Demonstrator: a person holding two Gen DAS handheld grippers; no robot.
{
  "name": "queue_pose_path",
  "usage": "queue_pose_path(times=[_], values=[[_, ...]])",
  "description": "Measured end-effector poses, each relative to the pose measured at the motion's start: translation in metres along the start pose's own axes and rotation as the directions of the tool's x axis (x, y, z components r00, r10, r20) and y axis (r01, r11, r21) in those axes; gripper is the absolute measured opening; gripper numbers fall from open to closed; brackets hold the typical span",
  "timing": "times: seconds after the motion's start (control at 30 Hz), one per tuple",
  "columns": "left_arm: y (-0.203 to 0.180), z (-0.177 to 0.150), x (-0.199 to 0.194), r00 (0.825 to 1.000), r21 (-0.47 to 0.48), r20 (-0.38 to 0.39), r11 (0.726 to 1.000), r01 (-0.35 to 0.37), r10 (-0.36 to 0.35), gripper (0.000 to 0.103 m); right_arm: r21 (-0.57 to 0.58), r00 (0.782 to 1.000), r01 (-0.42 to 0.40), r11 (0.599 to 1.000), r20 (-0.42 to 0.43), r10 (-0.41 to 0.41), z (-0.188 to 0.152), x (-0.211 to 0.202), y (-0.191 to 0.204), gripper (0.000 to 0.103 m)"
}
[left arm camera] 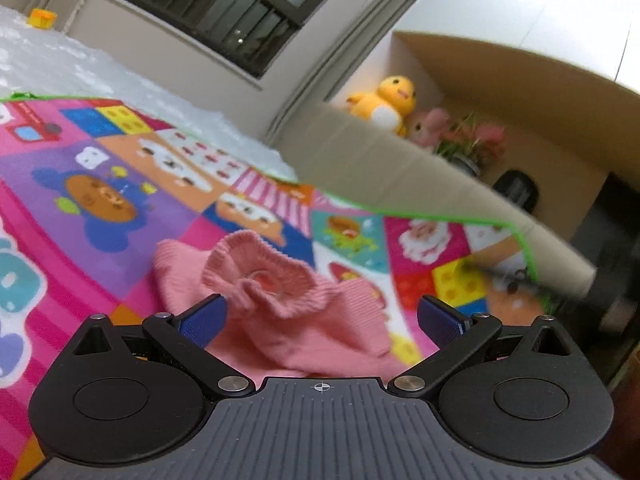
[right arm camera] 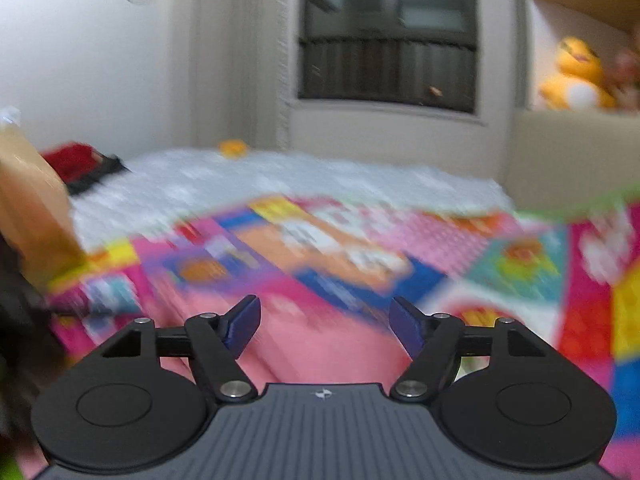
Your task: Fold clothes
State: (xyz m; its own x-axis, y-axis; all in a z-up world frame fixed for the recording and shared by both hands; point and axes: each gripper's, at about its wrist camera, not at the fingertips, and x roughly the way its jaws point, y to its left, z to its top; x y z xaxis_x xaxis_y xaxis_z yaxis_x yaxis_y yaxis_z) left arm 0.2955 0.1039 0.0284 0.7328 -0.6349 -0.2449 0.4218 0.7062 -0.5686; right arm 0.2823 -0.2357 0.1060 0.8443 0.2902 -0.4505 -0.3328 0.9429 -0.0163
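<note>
Left wrist view: my left gripper hangs low over a pink ribbed garment, its blue-padded jaws spread wide and gripping nothing. The garment lies crumpled on a bright cartoon mat, directly ahead of and between my left jaws, its cloth running under the gripper body toward me. A ruffled cuff or hem stands up at its middle, the round opening facing the camera. I cannot tell the garment's long axis from this bunched heap; the visible cloth spreads from ahead of the left jaw toward the right jaw and nearer.

Right wrist view, badly smeared by motion: my right gripper also has its jaws wide apart and empty. Flat pink cloth fills the space between and just beyond these jaws, lying on the same mat; no ruffle or edge can be made out through the blur.

Only the left view shows the ruffled opening and the ribbing. It also shows, ahead and to the right of the jaws, a cardboard box holding a yellow plush toy and a pink one. Only the right view shows a red item far ahead to the left, on the white bubble-textured sheet beyond the mat. Both views take in the dark barred window on the far wall.
</note>
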Motion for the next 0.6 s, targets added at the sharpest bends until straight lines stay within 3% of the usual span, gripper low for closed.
queue_pose_path(times=[0.07, 0.17, 0.27, 0.33, 0.47, 0.53, 0.57, 0.6], values=[[-0.011, 0.002, 0.002, 0.998, 0.078, 0.007, 0.995, -0.064, 0.064, 0.103, 0.037, 0.997, 0.072, 0.997, -0.044, -0.070, -0.033, 0.001, -0.018, 0.072], [-0.020, 0.002, 0.017, 0.984, 0.232, -0.057, 0.961, -0.152, 0.170, 0.103, 0.110, 0.990, 0.126, 0.986, -0.084, -0.117, -0.074, -0.002, -0.042, 0.072], [-0.024, 0.001, 0.034, 0.958, 0.342, -0.119, 0.917, -0.207, 0.261, 0.102, 0.184, 0.983, 0.164, 0.969, -0.107, -0.146, -0.112, -0.005, -0.063, 0.073], [-0.025, 0.002, 0.046, 0.950, 0.368, -0.147, 0.907, -0.205, 0.274, 0.099, 0.258, 0.982, 0.177, 0.950, -0.118, -0.151, -0.132, -0.001, -0.076, 0.073], [-0.028, 0.005, 0.067, 0.947, 0.351, -0.223, 0.926, -0.141, 0.229, 0.063, 0.353, 0.991, 0.129, 0.927, -0.071, -0.111, -0.138, -0.004, -0.090, 0.084], [-0.032, 0.007, 0.073, 0.951, 0.339, -0.231, 0.933, -0.121, 0.207, 0.059, 0.351, 0.992, 0.125, 0.928, -0.073, -0.106, -0.141, -0.003, -0.089, 0.086], [-0.034, 0.009, 0.075, 0.949, 0.344, -0.226, 0.930, -0.133, 0.219, 0.054, 0.349, 0.992, 0.122, 0.929, -0.074, -0.103, -0.141, -0.002, -0.089, 0.088], [-0.030, 0.010, 0.079, 0.931, 0.368, -0.212, 0.907, -0.206, 0.298, 0.049, 0.347, 0.992, 0.119, 0.930, -0.075, -0.099, -0.140, -0.002, -0.089, 0.088]])
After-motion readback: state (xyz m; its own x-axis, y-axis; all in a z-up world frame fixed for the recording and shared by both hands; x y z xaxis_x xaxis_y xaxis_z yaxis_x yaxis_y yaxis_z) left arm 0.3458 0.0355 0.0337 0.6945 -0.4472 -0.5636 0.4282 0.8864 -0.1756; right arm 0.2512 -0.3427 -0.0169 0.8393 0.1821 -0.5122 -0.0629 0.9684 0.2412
